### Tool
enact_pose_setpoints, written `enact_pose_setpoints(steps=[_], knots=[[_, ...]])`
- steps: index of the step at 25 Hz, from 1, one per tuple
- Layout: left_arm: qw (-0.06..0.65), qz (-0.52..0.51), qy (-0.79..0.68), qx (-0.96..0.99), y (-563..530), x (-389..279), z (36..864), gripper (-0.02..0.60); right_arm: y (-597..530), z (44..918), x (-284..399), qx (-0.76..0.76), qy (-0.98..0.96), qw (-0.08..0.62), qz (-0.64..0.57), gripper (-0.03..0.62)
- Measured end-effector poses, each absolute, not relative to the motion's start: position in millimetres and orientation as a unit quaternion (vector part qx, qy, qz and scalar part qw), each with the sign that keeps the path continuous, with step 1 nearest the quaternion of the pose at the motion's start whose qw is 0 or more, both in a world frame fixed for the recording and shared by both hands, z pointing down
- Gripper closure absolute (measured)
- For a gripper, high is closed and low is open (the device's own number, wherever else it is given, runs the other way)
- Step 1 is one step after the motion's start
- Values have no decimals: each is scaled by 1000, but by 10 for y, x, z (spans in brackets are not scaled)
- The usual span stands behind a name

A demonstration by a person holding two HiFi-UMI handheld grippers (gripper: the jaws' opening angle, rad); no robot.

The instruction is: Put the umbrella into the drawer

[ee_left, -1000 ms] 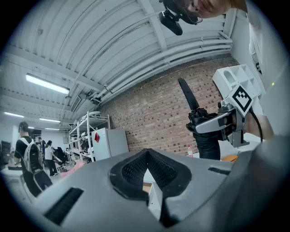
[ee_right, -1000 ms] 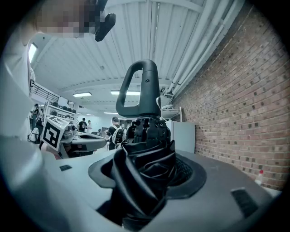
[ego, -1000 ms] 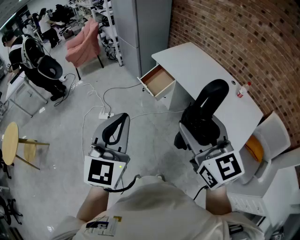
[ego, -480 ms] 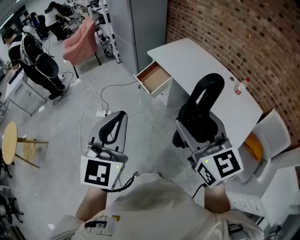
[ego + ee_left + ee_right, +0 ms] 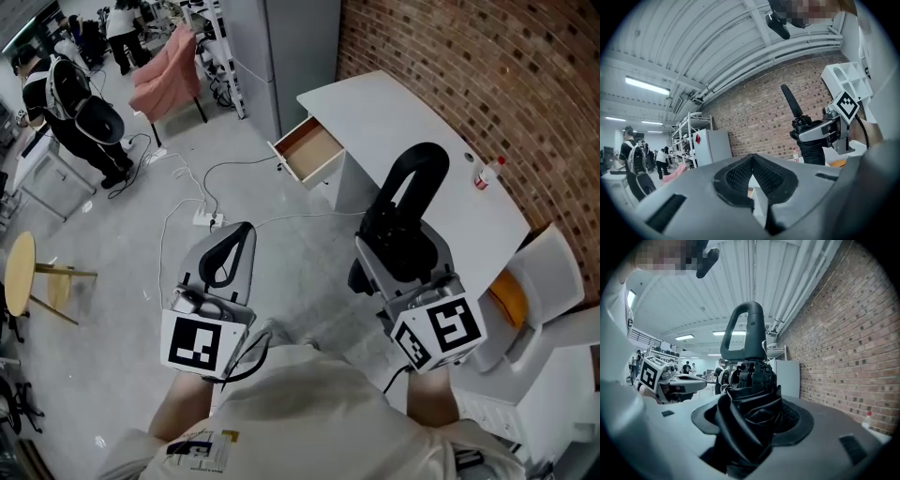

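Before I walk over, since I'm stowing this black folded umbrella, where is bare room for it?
The open wooden drawer looks empty inside. The white desk top is bare from that drawer to the small red-capped bottle near the brick wall. Only the grey floor is cluttered, with white cables.

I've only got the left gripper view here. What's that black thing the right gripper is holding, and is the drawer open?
Observer: The right gripper is shut on a folded black umbrella, whose loop handle points away from the hand.
Operator: And the drawer?
Observer: In the head view the drawer stands pulled out of the white desk, and nothing shows on its wooden inside.
Operator: Anything on the floor on the way there?
Observer: A power strip with white cables lies on the floor ahead of the left gripper, short of the desk.
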State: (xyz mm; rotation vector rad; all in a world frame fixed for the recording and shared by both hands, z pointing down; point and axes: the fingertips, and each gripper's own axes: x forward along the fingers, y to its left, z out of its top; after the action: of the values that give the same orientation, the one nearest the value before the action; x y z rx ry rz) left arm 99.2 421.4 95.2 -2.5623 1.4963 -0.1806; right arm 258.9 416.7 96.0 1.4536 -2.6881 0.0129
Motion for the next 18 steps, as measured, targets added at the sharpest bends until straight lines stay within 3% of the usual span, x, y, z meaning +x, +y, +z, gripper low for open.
enact_pose_setpoints(steps=[18], knots=[[90,-58,492,-864,3741,1092,1309,574,3731,1280,2588,474,-879,46,-1,327]])
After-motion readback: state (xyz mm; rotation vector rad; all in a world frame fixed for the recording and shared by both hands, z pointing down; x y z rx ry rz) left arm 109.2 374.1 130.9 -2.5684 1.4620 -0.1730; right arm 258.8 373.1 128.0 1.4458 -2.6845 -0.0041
